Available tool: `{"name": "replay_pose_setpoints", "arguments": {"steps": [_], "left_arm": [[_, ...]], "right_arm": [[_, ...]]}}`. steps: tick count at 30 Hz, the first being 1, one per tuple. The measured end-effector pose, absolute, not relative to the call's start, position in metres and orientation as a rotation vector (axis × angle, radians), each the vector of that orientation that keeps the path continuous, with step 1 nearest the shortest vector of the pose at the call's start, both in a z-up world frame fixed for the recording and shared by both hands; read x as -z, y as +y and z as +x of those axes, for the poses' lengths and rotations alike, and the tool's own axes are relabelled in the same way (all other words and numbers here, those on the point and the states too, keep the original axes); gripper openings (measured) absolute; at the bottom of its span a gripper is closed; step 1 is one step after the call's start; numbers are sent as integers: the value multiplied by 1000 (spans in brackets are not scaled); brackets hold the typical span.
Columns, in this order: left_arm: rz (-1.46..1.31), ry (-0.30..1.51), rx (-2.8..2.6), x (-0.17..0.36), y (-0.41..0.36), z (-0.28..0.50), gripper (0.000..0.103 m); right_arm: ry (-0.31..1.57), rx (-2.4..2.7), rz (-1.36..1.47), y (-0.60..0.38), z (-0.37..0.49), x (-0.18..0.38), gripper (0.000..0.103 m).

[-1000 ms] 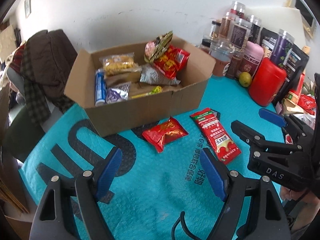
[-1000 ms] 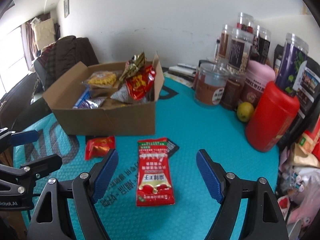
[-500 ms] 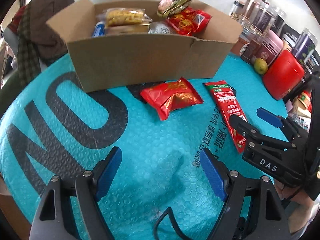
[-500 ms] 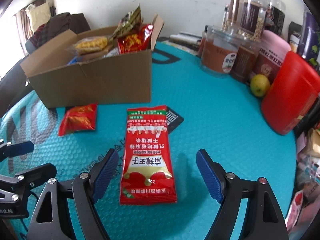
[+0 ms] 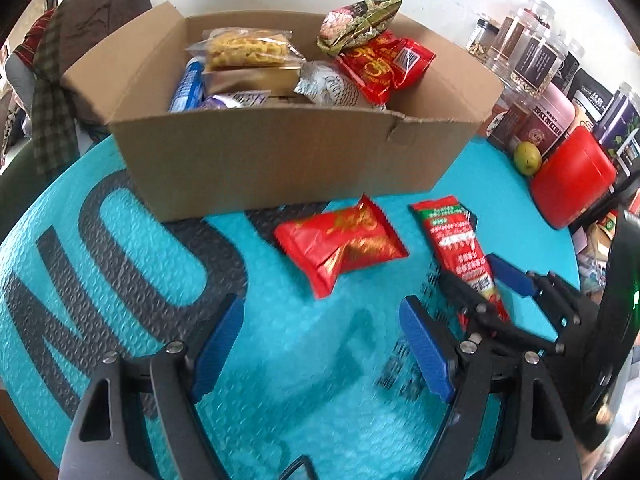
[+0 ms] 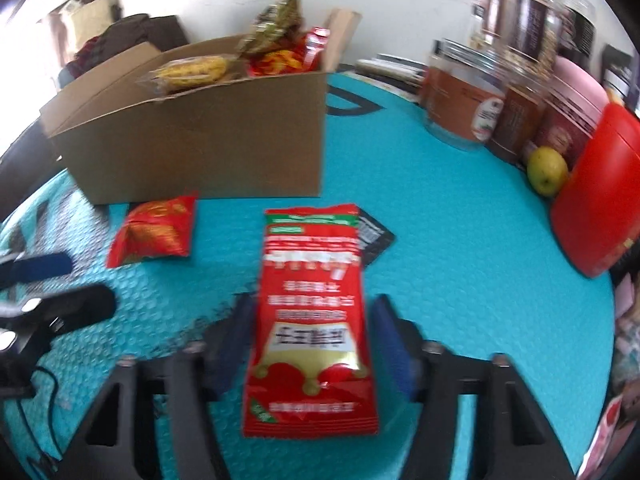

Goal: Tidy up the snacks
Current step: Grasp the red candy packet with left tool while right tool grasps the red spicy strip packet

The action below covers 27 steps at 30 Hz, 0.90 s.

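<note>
The long red sachet [image 6: 312, 320] lay flat on the teal desk [image 6: 460, 248], in front of the cardboard box [image 6: 208, 140]. The right tongs [image 6: 314, 344] straddled its lower half; jaws had just been closing, pads near both edges, contact unclear through blur. The left tongs [image 5: 320, 344] hung open and empty over the desk, short of the small red packet [image 5: 340, 244]. Judged best: close squarely across the width, confirm hold, lift level, clear the box wall.
</note>
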<state>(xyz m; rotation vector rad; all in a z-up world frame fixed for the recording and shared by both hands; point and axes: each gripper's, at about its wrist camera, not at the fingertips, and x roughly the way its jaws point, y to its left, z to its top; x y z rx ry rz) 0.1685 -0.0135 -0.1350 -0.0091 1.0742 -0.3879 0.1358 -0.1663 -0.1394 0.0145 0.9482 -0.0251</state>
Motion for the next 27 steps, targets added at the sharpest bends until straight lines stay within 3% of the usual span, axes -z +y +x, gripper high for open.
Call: {"name": "replay_pose_setpoints", "arguments": {"steps": [27], "left_arm": [[38, 1149, 342, 151, -66, 213, 80]], "right_arm": [[920, 15, 23, -167, 132, 141, 52]]}}
